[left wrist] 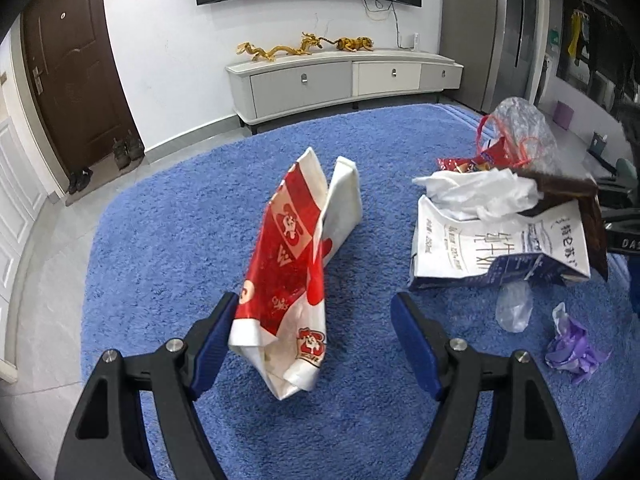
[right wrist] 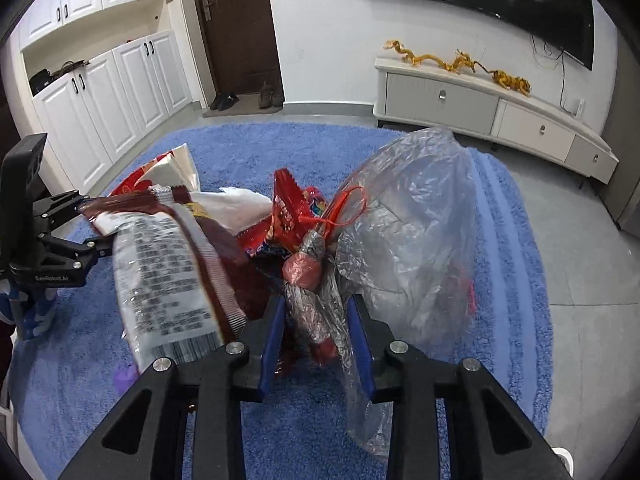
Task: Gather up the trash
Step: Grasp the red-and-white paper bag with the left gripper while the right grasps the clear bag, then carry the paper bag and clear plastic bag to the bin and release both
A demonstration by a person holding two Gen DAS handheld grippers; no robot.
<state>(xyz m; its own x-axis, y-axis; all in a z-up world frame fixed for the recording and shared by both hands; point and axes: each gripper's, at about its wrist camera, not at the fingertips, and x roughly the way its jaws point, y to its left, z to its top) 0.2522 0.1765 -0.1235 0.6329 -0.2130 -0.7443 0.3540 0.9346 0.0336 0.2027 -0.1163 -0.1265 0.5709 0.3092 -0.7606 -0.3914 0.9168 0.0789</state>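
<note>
A red and white snack bag (left wrist: 294, 276) stands on the blue rug (left wrist: 180, 240), between the fingers of my open left gripper (left wrist: 316, 312); its left side touches the left finger. My right gripper (right wrist: 316, 316) is shut on the gathered neck of a clear plastic trash bag (right wrist: 408, 240) with a red drawstring. Wrappers spill beside that bag: a white printed packet (right wrist: 160, 280), a red wrapper (right wrist: 286, 212), white tissue (right wrist: 244, 204). In the left wrist view the same pile (left wrist: 500, 208) lies to the right, with a clear scrap (left wrist: 514, 304) and a purple scrap (left wrist: 572, 348) in front.
A white TV cabinet (left wrist: 344, 80) with golden dragon figures stands against the far wall under a TV. A brown door (left wrist: 72, 60) with shoes before it is at the left. White cupboards (right wrist: 100, 100) line the left wall. Grey tile floor (right wrist: 580, 248) surrounds the rug.
</note>
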